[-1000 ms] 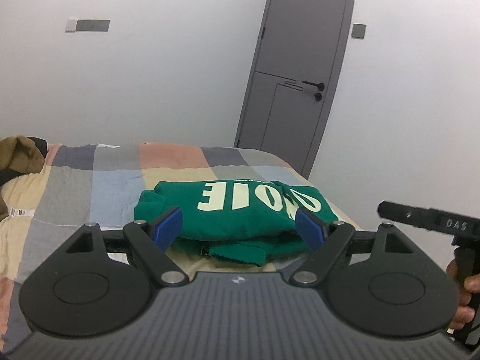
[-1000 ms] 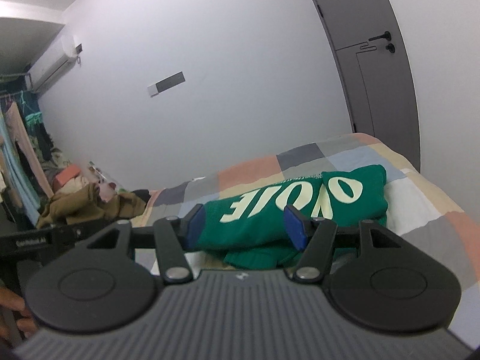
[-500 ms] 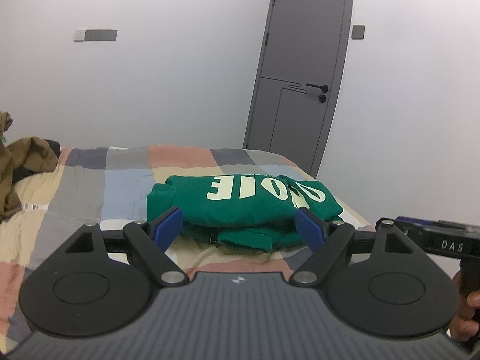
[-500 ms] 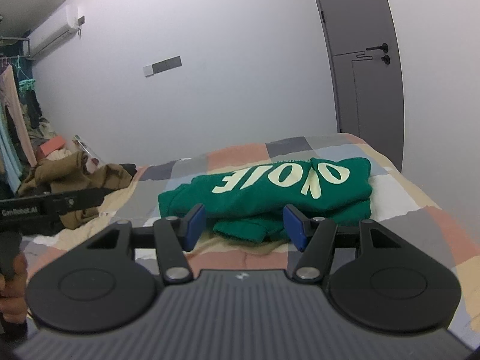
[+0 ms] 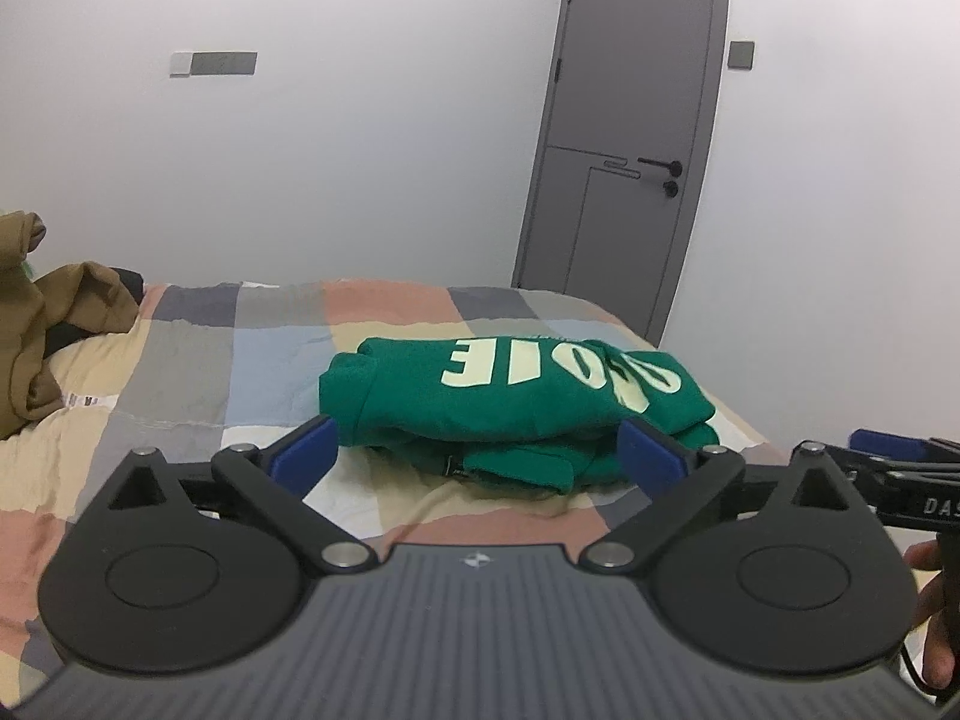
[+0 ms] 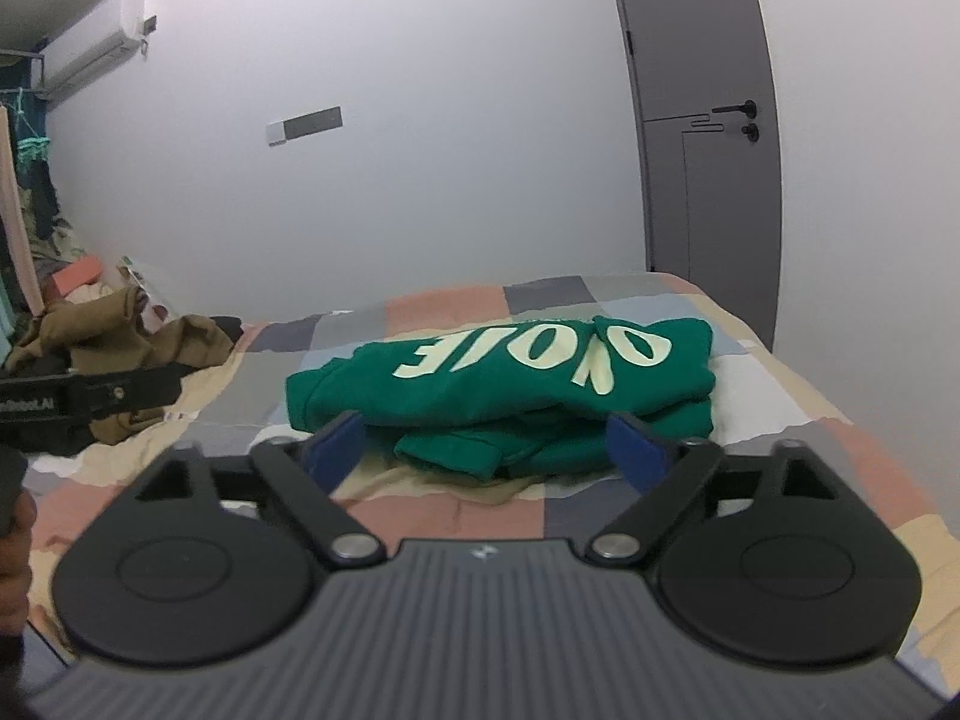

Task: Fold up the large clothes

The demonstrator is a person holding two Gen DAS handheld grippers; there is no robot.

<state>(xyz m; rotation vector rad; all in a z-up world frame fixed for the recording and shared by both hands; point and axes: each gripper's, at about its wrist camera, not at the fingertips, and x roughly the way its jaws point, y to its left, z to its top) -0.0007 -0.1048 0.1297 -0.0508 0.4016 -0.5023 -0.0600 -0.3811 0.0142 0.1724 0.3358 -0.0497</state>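
On bed [image 5: 180, 360], folded sweatshirt [image 5: 510, 402] rests free; left gripper [image 5: 480, 456] and right gripper [image 6: 489, 447] fingers spreading, empty, likely just released.

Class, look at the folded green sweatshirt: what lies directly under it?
The green sweatshirt rests on the patchwork bedspread, whose coloured squares show all around it. The squares beneath the sweatshirt are covered, so whether anything else lies under it cannot be seen.

I count one folded green sweatshirt with cream lettering [image 5: 510, 384] on one patchwork-covered bed [image 5: 198, 360], one brown crumpled garment [image 5: 36, 324], one grey door [image 5: 624, 138], my two black grippers.
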